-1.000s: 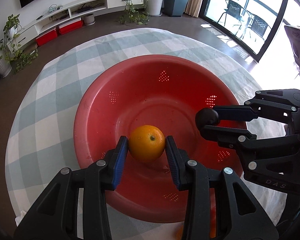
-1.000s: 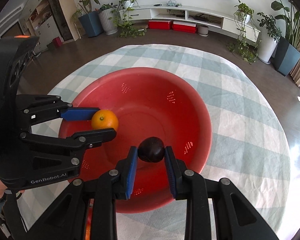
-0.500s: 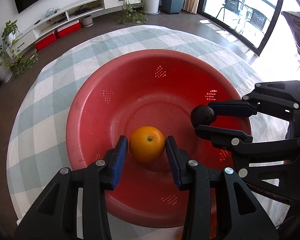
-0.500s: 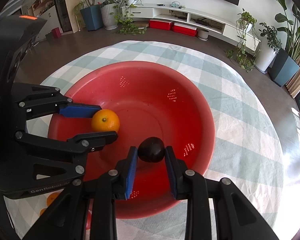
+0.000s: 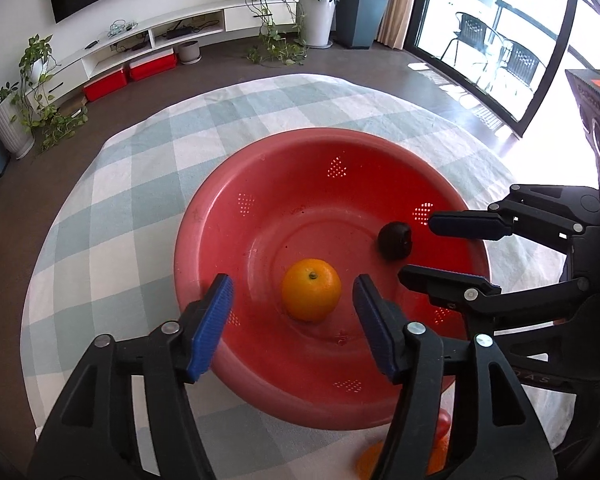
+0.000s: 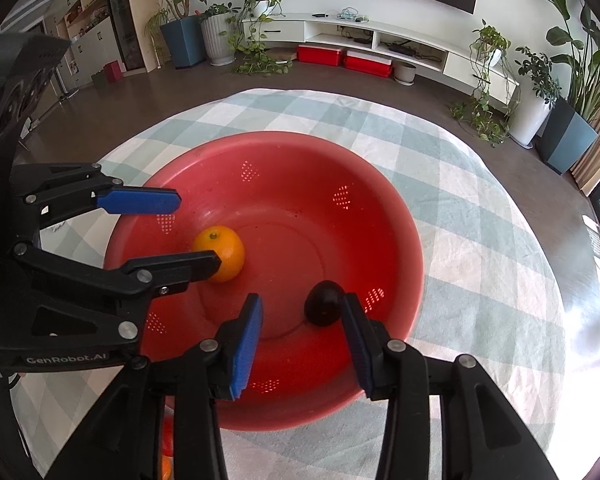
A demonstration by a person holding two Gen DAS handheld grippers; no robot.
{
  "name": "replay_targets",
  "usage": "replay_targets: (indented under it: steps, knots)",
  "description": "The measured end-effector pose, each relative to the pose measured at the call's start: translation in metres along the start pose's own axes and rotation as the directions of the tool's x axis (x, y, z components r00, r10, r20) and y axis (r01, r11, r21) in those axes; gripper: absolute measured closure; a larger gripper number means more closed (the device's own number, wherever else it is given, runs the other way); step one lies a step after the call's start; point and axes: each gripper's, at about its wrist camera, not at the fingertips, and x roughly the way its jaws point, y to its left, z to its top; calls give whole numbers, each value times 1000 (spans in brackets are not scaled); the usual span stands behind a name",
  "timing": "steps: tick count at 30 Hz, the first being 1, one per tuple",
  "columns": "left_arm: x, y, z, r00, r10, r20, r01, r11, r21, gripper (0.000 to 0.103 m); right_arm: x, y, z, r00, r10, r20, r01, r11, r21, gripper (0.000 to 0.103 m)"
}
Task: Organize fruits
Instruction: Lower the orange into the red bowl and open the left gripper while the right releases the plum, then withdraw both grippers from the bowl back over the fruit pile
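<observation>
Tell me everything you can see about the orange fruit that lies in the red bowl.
The round orange fruit has a glossy, finely dimpled peel and a small dark stem spot facing up. It rests on the floor of the red plastic colander bowl, apart from the dark fruit. The left gripper has just been opening; its blue pads stand on both sides of the orange without touching it.

Inside the round red perforated plastic basin (image 5: 220, 216), my left gripper (image 5: 292, 300) stood wide around the round orange fruit (image 5: 311, 295), gaps on both sides. My right gripper (image 6: 300, 320) crowded close beside it (its pad touching the small dark round fruit (image 6: 323, 308)). The basin's far half lay free.
</observation>
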Motion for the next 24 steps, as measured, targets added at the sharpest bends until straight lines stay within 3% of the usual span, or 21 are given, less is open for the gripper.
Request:
replay_targets:
  steps: [6,9,11,18,24]
  knots:
    - [-49,-1,-16,996,-17,90,20,999,-33,16,-40,-9,-9,995,28,96,-35,997,72,43]
    - [-80,0,-33,990,-22,141,33,997,-76,13,-73,-12,-23,984,54,172,-75,991,115,36]
    - [-100,-1,-49,985,-32,168,49,994,-100,5,-95,-10,-38,970,82,228,-114,984,133,28]
    - [-147,-22,-121,977,-89,193,110,989,-100,3,-148,17,-112,935,131,328,-176,978,110,25]
    - [-174,-50,-178,969,-121,215,142,986,-84,3,-153,46,-167,950,124,286,-170,975,141,25]
